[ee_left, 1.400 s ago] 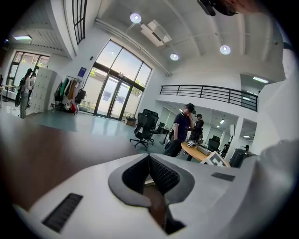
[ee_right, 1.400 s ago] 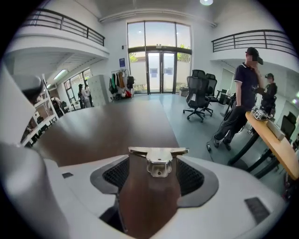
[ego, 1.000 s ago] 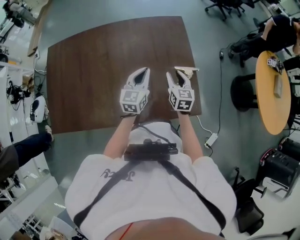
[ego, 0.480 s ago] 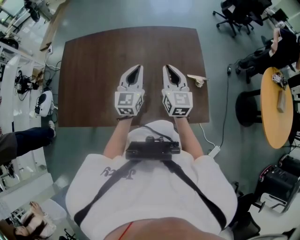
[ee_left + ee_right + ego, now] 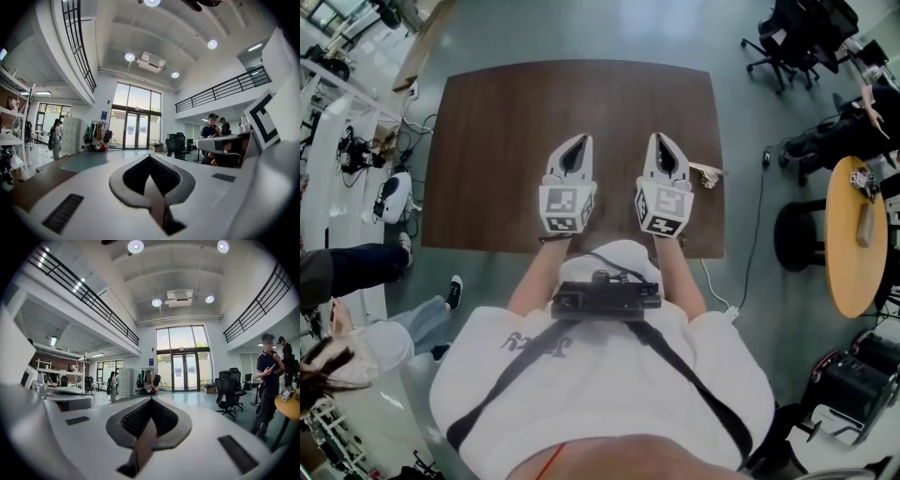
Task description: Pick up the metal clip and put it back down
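The metal clip (image 5: 706, 173) lies on the brown table (image 5: 506, 122), close to its right edge. My right gripper (image 5: 664, 139) hovers just left of the clip, clear of it, shut with nothing between its fingers. My left gripper (image 5: 579, 141) is held level beside it over the table's middle, also shut and empty. In the left gripper view the left gripper (image 5: 150, 157) has its jaws together and points out across the room, and the right gripper view shows the same for the right gripper (image 5: 151, 399). Neither gripper view shows the clip or the tabletop.
A round yellow table (image 5: 853, 225) and a black stool (image 5: 792, 211) stand right of the table, with office chairs (image 5: 797, 37) beyond. A cable and plug block (image 5: 733, 309) lie on the floor near the table's right corner. A person's legs (image 5: 356, 267) are at the left.
A second ago the right gripper was open with its tips at the clip. It has since shut and now sits a little left of the clip, which stays on the table.
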Demonstrator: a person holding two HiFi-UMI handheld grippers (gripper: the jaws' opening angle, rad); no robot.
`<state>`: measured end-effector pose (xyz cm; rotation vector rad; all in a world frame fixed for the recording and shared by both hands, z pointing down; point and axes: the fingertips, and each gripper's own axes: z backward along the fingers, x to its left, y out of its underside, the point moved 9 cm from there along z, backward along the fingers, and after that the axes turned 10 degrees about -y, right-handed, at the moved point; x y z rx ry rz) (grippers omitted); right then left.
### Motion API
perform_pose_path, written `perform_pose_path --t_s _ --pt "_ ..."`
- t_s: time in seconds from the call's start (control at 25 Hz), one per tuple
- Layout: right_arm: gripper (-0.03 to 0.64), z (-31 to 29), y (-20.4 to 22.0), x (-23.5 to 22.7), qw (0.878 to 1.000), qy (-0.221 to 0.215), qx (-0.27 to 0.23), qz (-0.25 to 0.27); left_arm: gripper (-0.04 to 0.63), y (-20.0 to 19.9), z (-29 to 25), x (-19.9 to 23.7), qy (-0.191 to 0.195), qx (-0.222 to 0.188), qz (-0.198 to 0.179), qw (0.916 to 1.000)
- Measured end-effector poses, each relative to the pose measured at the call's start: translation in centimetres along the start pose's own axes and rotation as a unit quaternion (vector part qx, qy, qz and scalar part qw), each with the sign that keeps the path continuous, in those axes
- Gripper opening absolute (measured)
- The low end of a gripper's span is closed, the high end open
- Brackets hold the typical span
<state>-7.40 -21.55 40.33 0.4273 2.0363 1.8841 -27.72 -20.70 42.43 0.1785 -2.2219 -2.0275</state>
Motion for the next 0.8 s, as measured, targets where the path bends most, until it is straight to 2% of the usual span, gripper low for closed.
perform_pose_path --t_s 0.24,0.6,0.68,0.8 --pt "0.008 -0.9 1.1 -0.1 1.000 -0.004 0.010 -0.001 0.011 0.4 -0.4 0.9 -0.012 0.002 -0.005 0.9999" --pt "0.008 -2.7 2.7 0.4 0.998 -0.039 0.039 0.021 0.011 1.0 -1.8 -0.3 -0.010 0.008 -0.020 0.9997" --pt "0.008 -2.5 3.4 -1.1 0.997 -0.035 0.055 0.029 0.011 1.6 -2.9 -2.0 0.003 0.019 -0.026 0.9995" --pt "0.008 -1.1 5.3 -4.7 0.995 -0.010 0.094 0.045 0.011 3.7 -5.0 -6.2 0.041 0.052 -0.045 0.9968"
